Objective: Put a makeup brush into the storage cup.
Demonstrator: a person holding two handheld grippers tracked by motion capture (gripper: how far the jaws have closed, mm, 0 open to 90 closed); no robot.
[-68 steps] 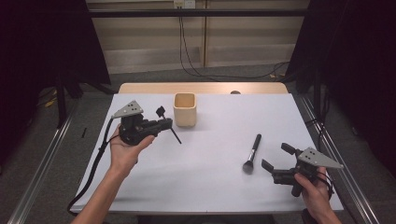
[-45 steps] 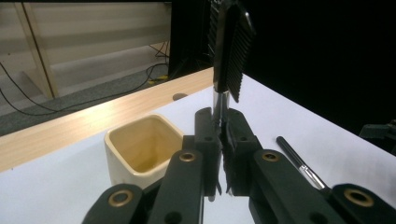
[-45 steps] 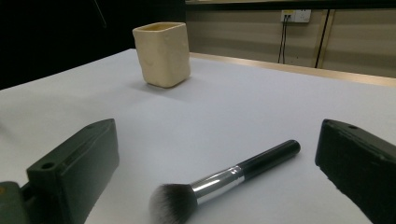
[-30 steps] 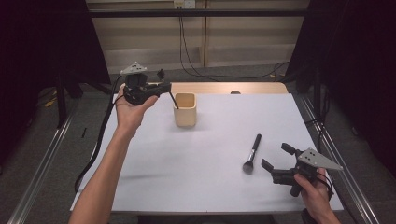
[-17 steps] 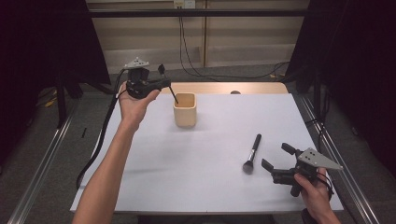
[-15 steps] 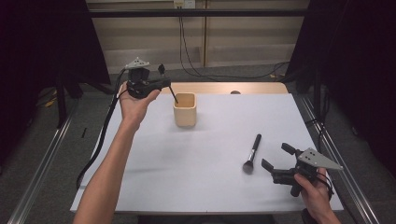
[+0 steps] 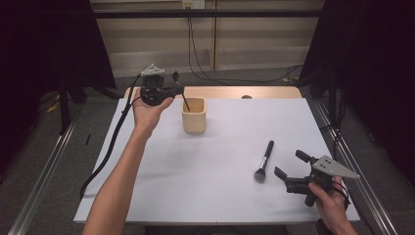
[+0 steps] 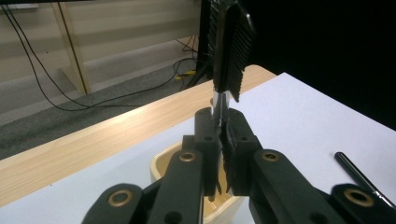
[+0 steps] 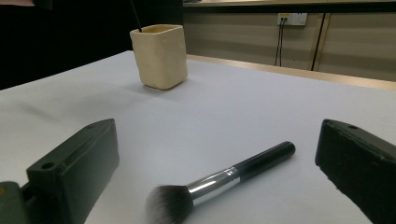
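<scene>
The left gripper [image 7: 173, 88] is held up at the far left part of the white table [image 7: 220, 196], its jaws clenched on a small black comb-like brush [image 8: 229, 51]; in the left gripper view the ribbed head of that brush stands upright above the jaw tips, and its thin metal neck passes between them; in the high view the thin dark handle [image 7: 186, 103] runs down from the jaws at a slant into the beige cup [image 7: 194, 115], which sits just below and ahead of this gripper; whether the handle's end touches the bottom of the cup cannot be told. A black cable [image 7: 110, 147] trails from the gripper back along the person's left forearm [image 7: 122, 176].

The right gripper [image 7: 288, 169] is held low at the near right part of the table, its jaws spread wide and grasping nothing; a makeup brush [image 9: 219, 182] with a black handle, silver ferrule and dark bristles lies flat on the table just ahead of it, between the lines of its two jaws and apart from both, bristles towards the gripper, handle pointing away; well beyond that brush, ahead and to the left in the right gripper view, stands the cup, with the thin dark handle rising from its rim.
</scene>
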